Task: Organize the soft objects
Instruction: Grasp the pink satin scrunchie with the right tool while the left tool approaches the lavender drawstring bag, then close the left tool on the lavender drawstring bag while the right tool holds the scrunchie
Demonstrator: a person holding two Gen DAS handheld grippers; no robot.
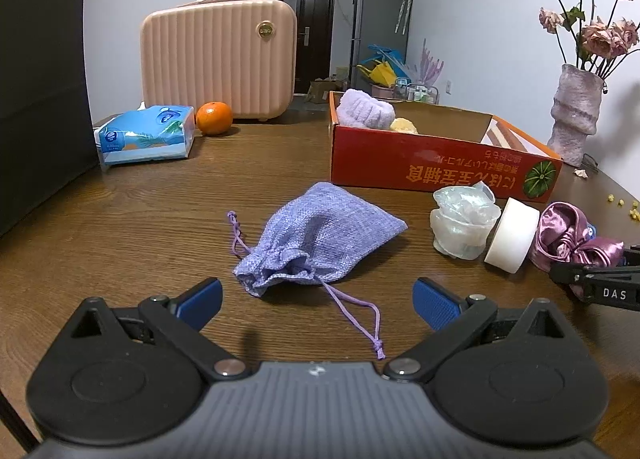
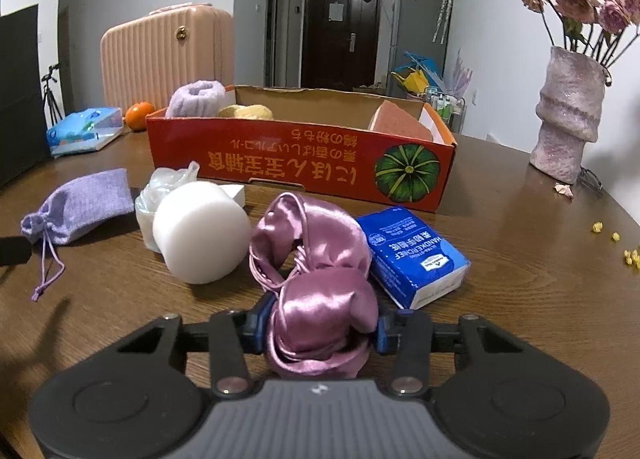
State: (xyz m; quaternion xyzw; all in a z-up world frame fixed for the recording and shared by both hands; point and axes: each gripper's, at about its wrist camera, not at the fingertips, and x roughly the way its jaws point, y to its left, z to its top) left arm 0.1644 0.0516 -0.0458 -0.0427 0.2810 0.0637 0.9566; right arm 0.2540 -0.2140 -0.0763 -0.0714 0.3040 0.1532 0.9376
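Just L fingers wide; table roomy

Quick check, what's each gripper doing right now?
Left gripper: open, empty, fingers apart just short of the purple drawstring pouch.
Right gripper: shut on the pink satin scrunchie.

I see a brown wooden table carrying a red box. Before the box lie a lilac pouch, white foam roll, pink satin cloth and blue tissue pack.
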